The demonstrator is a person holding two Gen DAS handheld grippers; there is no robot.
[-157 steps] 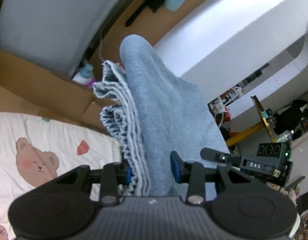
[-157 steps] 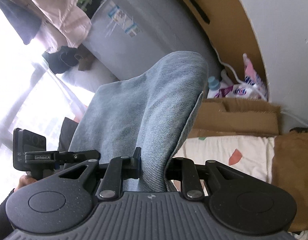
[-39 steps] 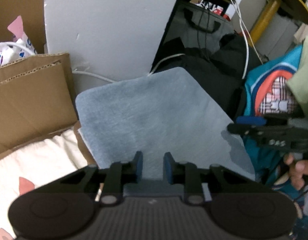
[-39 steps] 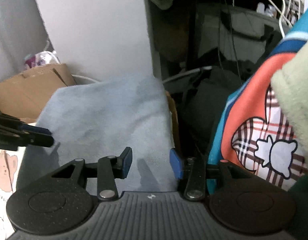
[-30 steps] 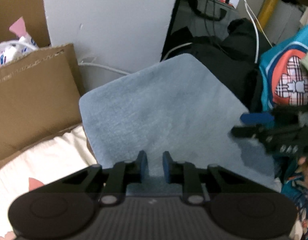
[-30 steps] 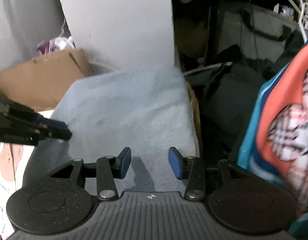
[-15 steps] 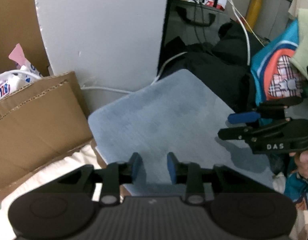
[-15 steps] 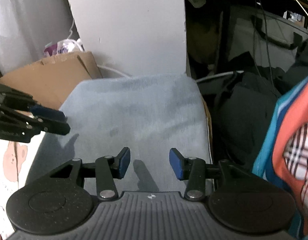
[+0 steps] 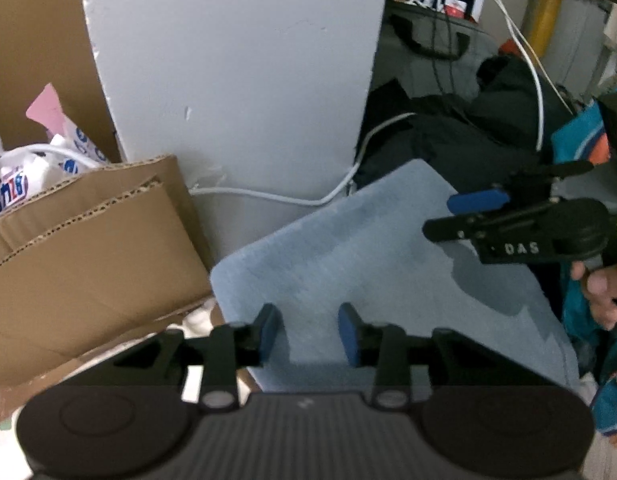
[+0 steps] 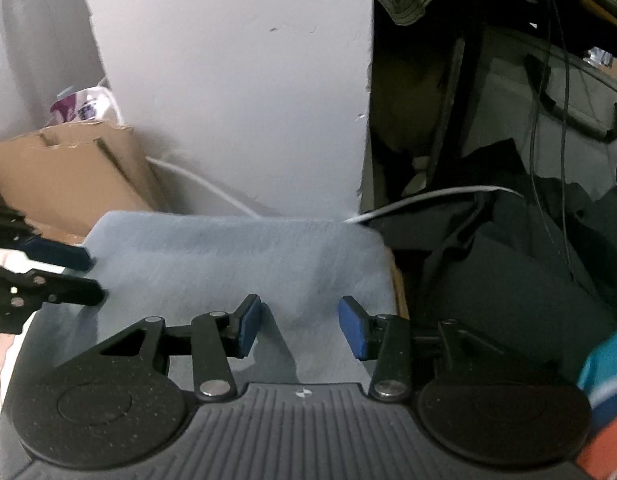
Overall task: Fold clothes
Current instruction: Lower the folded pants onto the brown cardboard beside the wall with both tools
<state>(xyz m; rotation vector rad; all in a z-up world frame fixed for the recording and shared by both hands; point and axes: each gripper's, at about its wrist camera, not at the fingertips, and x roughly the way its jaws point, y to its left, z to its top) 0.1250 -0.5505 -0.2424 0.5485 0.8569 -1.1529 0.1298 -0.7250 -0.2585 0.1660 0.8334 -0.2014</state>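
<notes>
Blue folded jeans (image 9: 368, 280) are lying flat; the left gripper (image 9: 304, 334) is opening off them, the right gripper (image 10: 300, 330) is hanging wide. Next, probably grabbing another garment.

Both fisheye views are moderately lit, with soft indoor light falling from above and behind the cameras. The pale wall panel (image 9: 244, 80) is the brightest surface, without glare. The far right falls into deep shadow, where dark clutter loses detail. Grey gripper shadows lie on the folded blue cloth (image 9: 368, 264). Straight edges bow toward the frame borders, and the corners go black. The right wrist view is slightly smeared by motion blur.
</notes>
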